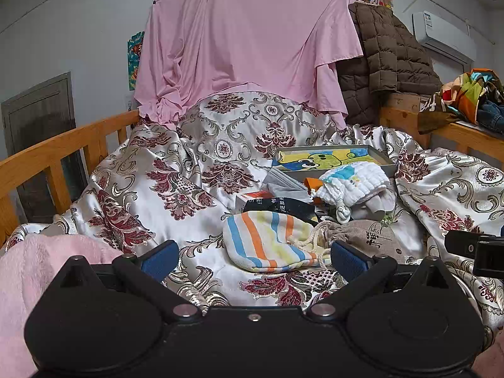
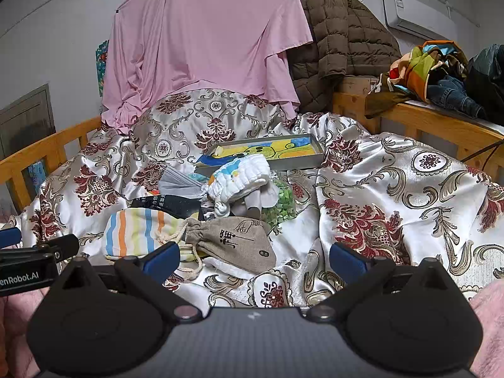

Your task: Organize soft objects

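Note:
A striped drawstring pouch (image 1: 267, 239) lies on the patterned satin quilt (image 1: 176, 182), just ahead of my open, empty left gripper (image 1: 253, 256). A grey linen pouch (image 1: 365, 236) lies to its right. It also shows in the right wrist view (image 2: 236, 239), with the striped pouch (image 2: 138, 230) to its left. My right gripper (image 2: 253, 256) is open and empty, with the linen pouch just ahead of its left finger (image 2: 160, 256). Behind them lie a white baby hat (image 2: 242, 176), a grey face mask (image 2: 179, 184), a black book (image 2: 170, 204) and a bag of green pieces (image 2: 280, 204).
An open flat box (image 2: 267, 151) with a cartoon picture sits behind the pile. Wooden bed rails (image 1: 56, 154) run along the left and right (image 2: 441, 119). A pink sheet (image 1: 245, 31) and brown jacket (image 2: 340, 41) hang behind. Pink fleece (image 1: 19, 271) lies at the near left.

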Action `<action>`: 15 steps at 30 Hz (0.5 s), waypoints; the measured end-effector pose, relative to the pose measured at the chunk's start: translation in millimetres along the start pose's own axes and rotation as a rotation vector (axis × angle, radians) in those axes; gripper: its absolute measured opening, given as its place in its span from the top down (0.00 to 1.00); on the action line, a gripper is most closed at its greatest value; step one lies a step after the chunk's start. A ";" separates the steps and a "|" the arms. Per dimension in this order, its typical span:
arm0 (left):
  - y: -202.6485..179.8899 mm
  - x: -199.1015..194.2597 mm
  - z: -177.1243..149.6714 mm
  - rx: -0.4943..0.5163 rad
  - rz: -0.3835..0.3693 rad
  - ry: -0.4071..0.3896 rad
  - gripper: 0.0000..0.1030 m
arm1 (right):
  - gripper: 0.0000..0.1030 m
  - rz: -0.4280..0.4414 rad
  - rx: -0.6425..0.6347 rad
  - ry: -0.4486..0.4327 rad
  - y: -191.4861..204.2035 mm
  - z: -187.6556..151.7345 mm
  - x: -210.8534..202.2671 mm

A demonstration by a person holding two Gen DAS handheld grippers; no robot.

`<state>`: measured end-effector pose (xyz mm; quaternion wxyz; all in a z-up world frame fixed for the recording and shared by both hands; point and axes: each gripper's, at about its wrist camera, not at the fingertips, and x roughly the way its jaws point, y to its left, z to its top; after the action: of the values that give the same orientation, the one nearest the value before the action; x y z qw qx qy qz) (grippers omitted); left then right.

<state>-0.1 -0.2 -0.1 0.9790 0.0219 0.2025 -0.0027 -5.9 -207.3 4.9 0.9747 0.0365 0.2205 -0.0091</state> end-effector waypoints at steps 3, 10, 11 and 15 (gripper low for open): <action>0.0 0.0 0.0 0.000 0.000 0.000 0.01 | 0.00 0.000 0.000 0.000 0.1 0.0 0.1; 0.0 0.0 0.0 0.000 0.000 0.000 0.01 | 0.00 0.000 0.000 0.000 -0.2 0.1 -0.3; 0.0 0.0 0.0 0.000 0.000 0.000 0.01 | 0.00 0.001 0.000 0.000 -0.3 0.1 -0.4; -0.7 -0.3 0.3 0.003 -0.004 0.000 0.01 | 0.00 0.010 -0.003 0.011 0.2 -0.8 0.5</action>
<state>-0.2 -0.9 0.2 0.9790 0.0231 0.2024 -0.0048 -5.7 -207.0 3.9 0.9735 0.0362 0.2257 -0.0036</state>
